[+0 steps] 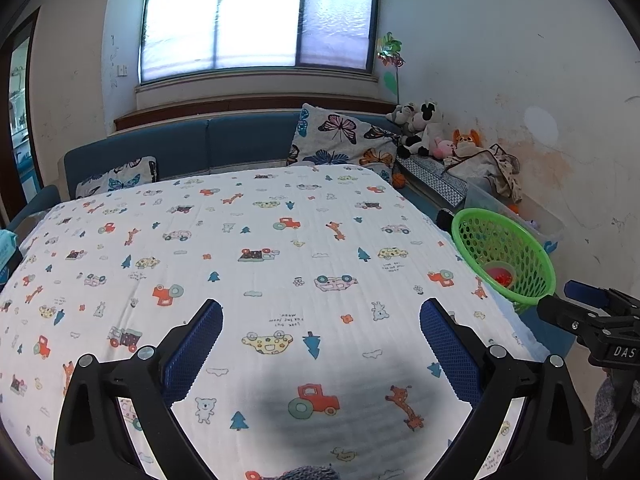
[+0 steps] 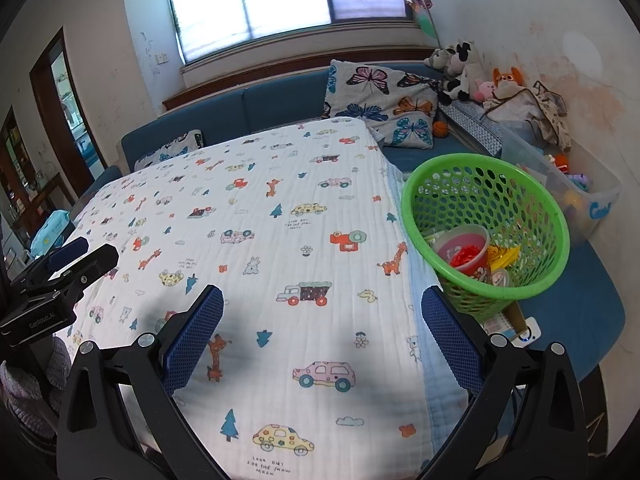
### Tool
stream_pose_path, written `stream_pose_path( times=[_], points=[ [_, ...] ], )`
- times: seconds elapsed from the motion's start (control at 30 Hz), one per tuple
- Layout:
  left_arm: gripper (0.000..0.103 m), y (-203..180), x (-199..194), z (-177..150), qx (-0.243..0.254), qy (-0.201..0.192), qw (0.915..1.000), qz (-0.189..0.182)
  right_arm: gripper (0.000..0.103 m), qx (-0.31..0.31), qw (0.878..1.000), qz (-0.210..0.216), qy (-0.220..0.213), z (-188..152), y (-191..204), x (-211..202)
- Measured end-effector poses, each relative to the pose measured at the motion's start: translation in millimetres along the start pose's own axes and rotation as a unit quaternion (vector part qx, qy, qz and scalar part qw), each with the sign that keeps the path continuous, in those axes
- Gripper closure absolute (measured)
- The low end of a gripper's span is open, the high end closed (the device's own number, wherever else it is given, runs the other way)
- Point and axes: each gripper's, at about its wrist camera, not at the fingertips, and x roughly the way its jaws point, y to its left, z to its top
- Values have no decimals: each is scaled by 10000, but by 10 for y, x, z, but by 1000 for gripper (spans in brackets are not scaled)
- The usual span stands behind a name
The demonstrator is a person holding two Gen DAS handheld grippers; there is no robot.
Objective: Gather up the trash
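A green mesh basket stands off the table's right edge and holds trash: a pink cup with red scraps and yellow wrappers. In the left wrist view the basket is at the right, with the cup low inside it. My right gripper is open over the cartoon-print cloth, just left of the basket, with nothing between its fingers. My left gripper is open and empty over the middle of the cloth. No loose trash shows on the cloth.
A blue sofa with butterfly cushions runs behind the table. Plush toys and a clear storage bin line the right wall. A blue wipes pack lies at the left edge. A white device sits below the basket.
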Motion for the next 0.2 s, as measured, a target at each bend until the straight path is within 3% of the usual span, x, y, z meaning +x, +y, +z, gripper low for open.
stream_pose_path(
  times=[0.2],
  points=[
    [7, -36, -28, 26, 34, -45, 10000, 31, 5, -13, 10000, -7, -18, -2, -5, -7]
  ],
)
